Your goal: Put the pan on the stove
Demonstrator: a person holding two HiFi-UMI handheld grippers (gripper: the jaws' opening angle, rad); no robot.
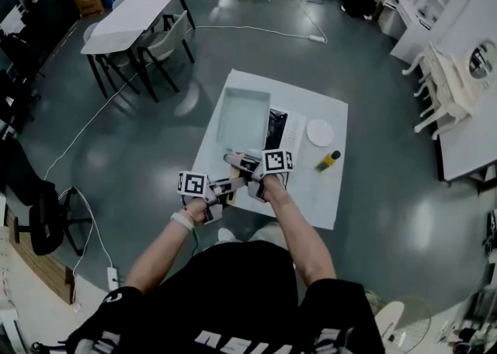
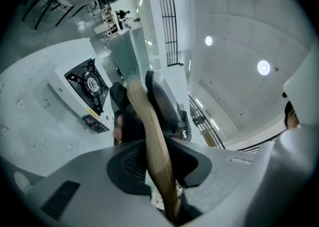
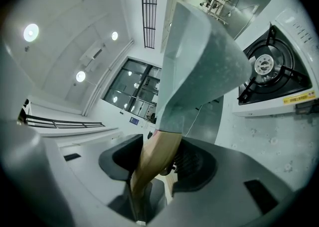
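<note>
Two grippers: left gripper (image 2: pixel 137 91) and right gripper (image 3: pixel 159 156), both clamped on the pan's wooden handle (image 2: pixel 154 141)
Pan (image 1: pixel 243 117): mid-frame, head view, just left of stove (image 1: pixel 281 129), not on it
Table (image 1: pixel 326 182): white, under everything

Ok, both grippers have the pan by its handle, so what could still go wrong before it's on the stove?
The left gripper and right gripper clamp only the wooden handle, so the pan hangs well past the jaws and may twist or slip. The pan is off to the side of the stove, so it could land off the burner. The plate just beside the stove might get bumped.
</note>
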